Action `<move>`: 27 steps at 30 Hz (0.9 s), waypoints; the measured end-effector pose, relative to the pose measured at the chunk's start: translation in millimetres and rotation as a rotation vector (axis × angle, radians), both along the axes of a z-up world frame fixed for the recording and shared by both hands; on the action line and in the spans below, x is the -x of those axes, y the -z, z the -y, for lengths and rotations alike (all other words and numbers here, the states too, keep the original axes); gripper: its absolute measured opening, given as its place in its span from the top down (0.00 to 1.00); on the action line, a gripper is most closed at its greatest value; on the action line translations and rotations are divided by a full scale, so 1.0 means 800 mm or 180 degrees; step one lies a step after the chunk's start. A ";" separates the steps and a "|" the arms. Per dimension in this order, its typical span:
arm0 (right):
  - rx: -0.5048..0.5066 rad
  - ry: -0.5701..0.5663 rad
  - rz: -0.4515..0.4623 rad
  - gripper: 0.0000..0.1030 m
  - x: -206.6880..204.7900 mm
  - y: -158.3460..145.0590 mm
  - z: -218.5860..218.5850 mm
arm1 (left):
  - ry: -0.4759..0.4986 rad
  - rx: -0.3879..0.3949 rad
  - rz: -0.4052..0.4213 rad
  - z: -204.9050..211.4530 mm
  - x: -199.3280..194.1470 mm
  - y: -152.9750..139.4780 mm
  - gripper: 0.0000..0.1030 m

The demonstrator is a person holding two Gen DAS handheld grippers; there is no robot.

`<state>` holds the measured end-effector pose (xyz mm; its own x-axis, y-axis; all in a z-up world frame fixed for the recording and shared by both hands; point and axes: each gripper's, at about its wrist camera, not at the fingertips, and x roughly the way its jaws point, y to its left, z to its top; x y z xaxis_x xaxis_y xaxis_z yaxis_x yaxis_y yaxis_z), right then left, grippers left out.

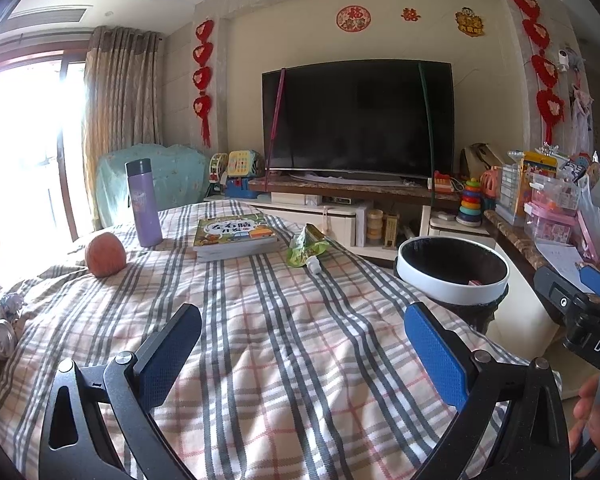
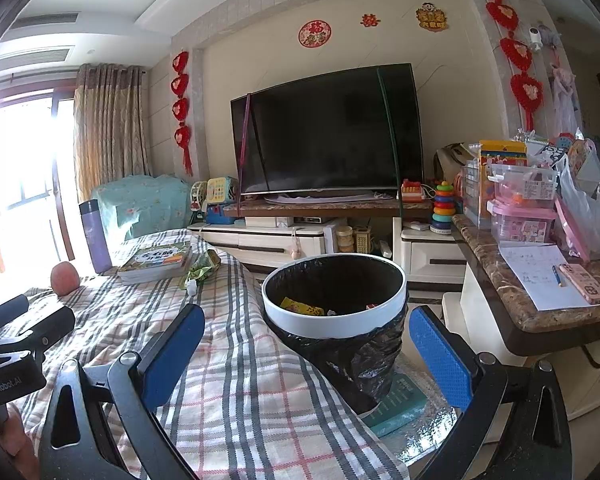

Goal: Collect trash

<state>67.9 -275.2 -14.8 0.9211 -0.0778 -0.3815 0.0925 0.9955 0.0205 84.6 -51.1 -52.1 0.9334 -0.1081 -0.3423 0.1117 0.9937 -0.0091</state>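
A crumpled green wrapper (image 1: 306, 245) (image 2: 202, 270) lies on the plaid cloth beyond my left gripper (image 1: 304, 354), with a small white tube piece (image 1: 314, 266) beside it. Drink cans (image 1: 0, 338) and a crumpled wad (image 1: 10, 304) sit at the table's left edge. The left gripper is open over bare cloth, holding nothing. My right gripper (image 2: 308, 356) is open too, hovering just in front of the white-rimmed bin (image 2: 332, 320) (image 1: 452, 284) lined with a black bag. A yellow wrapper (image 2: 302, 306) lies inside the bin.
On the cloth stand a purple flask (image 1: 144, 204), a stack of books (image 1: 236, 236) and a reddish fruit (image 1: 105, 255). A marble counter (image 2: 512, 312) on the right carries paper, a pink phone (image 2: 584, 282) and plastic boxes. A TV (image 1: 358, 120) and toys are behind.
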 end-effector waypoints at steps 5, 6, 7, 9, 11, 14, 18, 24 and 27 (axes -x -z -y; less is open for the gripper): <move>0.0002 -0.0009 -0.0006 0.00 0.000 0.001 0.000 | 0.0003 0.0004 -0.0003 0.000 0.000 0.000 0.01; 0.0005 -0.0009 -0.0006 0.00 0.000 0.000 -0.001 | 0.0003 0.0004 -0.0003 0.000 0.000 0.000 0.01; 0.0007 -0.0011 -0.0005 0.00 0.001 0.000 -0.001 | -0.0001 -0.0001 0.0003 0.000 0.000 0.000 0.01; 0.0008 -0.0011 -0.0001 0.00 0.001 0.000 -0.001 | 0.0006 0.0000 -0.0003 -0.001 -0.001 0.000 0.01; 0.0012 -0.0013 0.0003 0.00 0.001 -0.001 -0.002 | 0.0003 0.0001 0.0000 0.000 0.000 0.000 0.01; 0.0009 -0.0015 0.0006 0.00 0.001 -0.001 -0.002 | 0.0010 -0.0005 0.0004 -0.001 0.000 -0.001 0.01; 0.0013 -0.0019 0.0009 0.00 0.000 -0.002 -0.002 | 0.0014 -0.0012 0.0005 -0.001 0.000 0.000 0.01; 0.0013 -0.0039 0.0009 0.00 0.000 -0.003 -0.005 | 0.0018 -0.0009 -0.0012 -0.001 -0.003 0.000 0.01; 0.0012 -0.0043 -0.0004 0.00 -0.001 -0.002 -0.006 | 0.0018 -0.0017 -0.0018 -0.001 -0.004 0.002 0.01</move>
